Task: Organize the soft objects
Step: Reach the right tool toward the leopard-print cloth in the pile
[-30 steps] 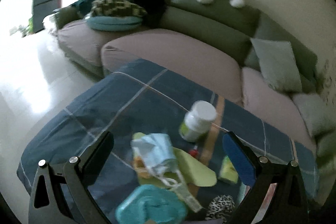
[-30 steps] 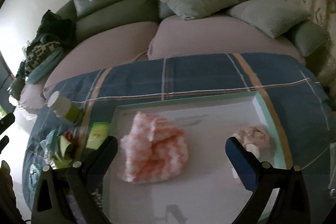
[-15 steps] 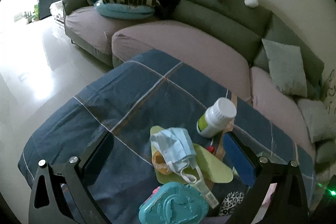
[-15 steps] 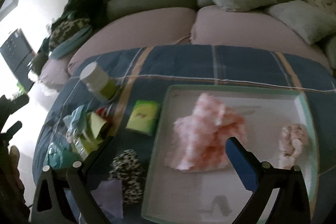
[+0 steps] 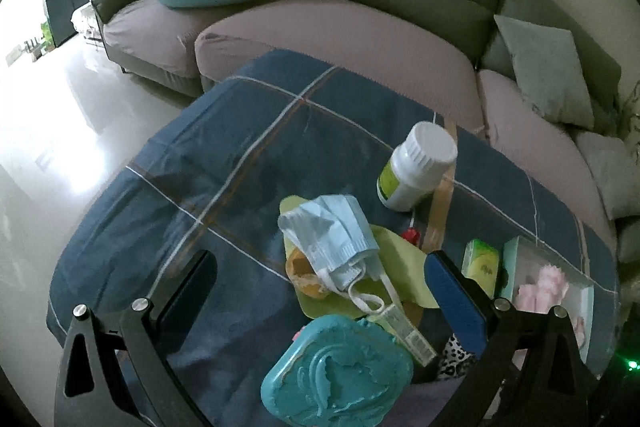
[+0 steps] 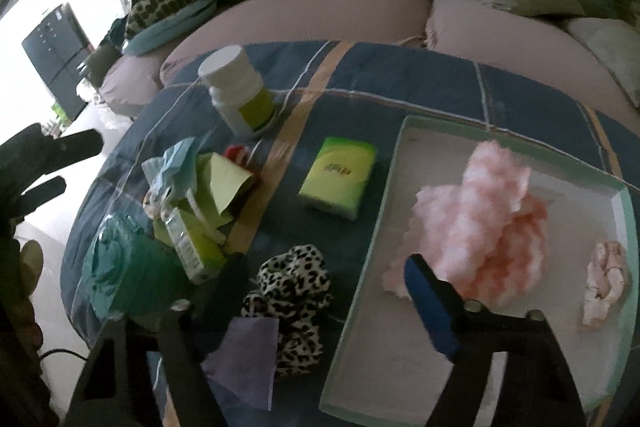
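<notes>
Leopard-print scrunchie (image 6: 290, 301), the soft item nearest the tray and not yet sorted, is lying on the blue plaid cloth (image 6: 400, 83) just outside the tray's left wall and between the fingers of the right gripper (image 6: 320, 279), whose jaws have just been closing from full spread yet are standing apart, neither pad pressing on the fabric. A second ago this gripper was framing the pink fluffy cloth (image 6: 480, 219) inside the white tray (image 6: 400, 155); it is now swinging leftward and tipping steeply downward, so a new pick appears to be starting. The pink cloth and a small pale fabric bundle (image 6: 604, 279) are already resting in the tray, well apart. A purple scrap (image 6: 248, 355) is lying touching the scrunchie's near side, and a green tissue pack (image 6: 338, 177) is sitting beyond it. The left gripper (image 5: 320, 279) is sinking slightly, angled downward with jaws wide apart and empty, framing a blue face mask (image 5: 332, 235) draped over a yellow-green sheet (image 5: 400, 259), with a teal case (image 5: 336, 371) nearer the camera and a white-capped bottle (image 5: 416, 167) standing beyond.
</notes>
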The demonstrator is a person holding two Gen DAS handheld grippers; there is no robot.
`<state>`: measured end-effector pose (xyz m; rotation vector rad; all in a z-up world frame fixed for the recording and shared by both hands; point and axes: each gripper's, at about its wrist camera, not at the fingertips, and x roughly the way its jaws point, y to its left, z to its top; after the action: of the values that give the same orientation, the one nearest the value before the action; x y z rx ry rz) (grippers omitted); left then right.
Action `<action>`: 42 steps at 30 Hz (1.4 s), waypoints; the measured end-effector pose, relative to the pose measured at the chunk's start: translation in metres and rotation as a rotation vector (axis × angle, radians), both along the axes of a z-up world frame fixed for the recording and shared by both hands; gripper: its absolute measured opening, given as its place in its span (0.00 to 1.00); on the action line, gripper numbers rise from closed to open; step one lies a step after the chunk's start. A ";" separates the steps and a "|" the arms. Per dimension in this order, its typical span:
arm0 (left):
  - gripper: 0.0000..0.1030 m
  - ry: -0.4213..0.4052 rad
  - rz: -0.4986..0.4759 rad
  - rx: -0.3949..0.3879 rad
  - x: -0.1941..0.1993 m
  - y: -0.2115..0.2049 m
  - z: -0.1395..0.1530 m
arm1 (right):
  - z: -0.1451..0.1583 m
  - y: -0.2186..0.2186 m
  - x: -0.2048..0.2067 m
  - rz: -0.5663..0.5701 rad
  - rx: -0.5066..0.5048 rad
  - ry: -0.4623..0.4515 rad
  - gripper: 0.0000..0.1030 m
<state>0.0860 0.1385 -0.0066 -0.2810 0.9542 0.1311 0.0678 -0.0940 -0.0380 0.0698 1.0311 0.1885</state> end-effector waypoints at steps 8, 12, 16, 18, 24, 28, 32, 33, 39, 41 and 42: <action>1.00 0.050 0.009 0.004 0.005 -0.001 -0.010 | -0.015 0.013 0.001 0.062 0.029 0.049 0.57; 1.00 0.060 -0.002 0.013 0.007 -0.004 -0.011 | -0.020 0.020 0.001 0.086 0.029 0.062 0.53; 1.00 0.064 -0.006 0.018 0.008 -0.006 -0.012 | -0.026 0.017 0.003 0.072 0.038 0.081 0.53; 1.00 0.066 -0.006 0.017 0.008 -0.007 -0.013 | -0.028 0.013 0.005 0.061 0.047 0.089 0.50; 1.00 0.068 -0.004 0.016 0.008 -0.007 -0.014 | -0.030 0.012 0.008 0.067 0.050 0.092 0.44; 1.00 0.074 -0.001 0.016 0.009 -0.007 -0.016 | -0.032 0.018 0.008 0.086 0.017 0.097 0.44; 1.00 0.076 0.000 0.016 0.009 -0.007 -0.016 | -0.034 0.023 0.008 0.088 -0.022 0.097 0.42; 1.00 0.076 0.000 0.017 0.009 -0.007 -0.016 | -0.035 0.022 0.009 0.089 -0.022 0.098 0.41; 1.00 0.077 -0.002 0.021 0.009 -0.007 -0.016 | -0.041 0.029 0.014 0.095 -0.051 0.109 0.41; 1.00 0.077 -0.001 0.020 0.008 -0.007 -0.017 | -0.044 0.031 0.015 0.101 -0.065 0.114 0.41; 1.00 0.078 0.000 0.020 0.008 -0.007 -0.017 | -0.045 0.033 0.015 0.104 -0.074 0.113 0.41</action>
<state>0.0943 0.1315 -0.0236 -0.2586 1.0297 0.1526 0.0830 -0.0614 -0.0826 -0.0402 1.1548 0.2427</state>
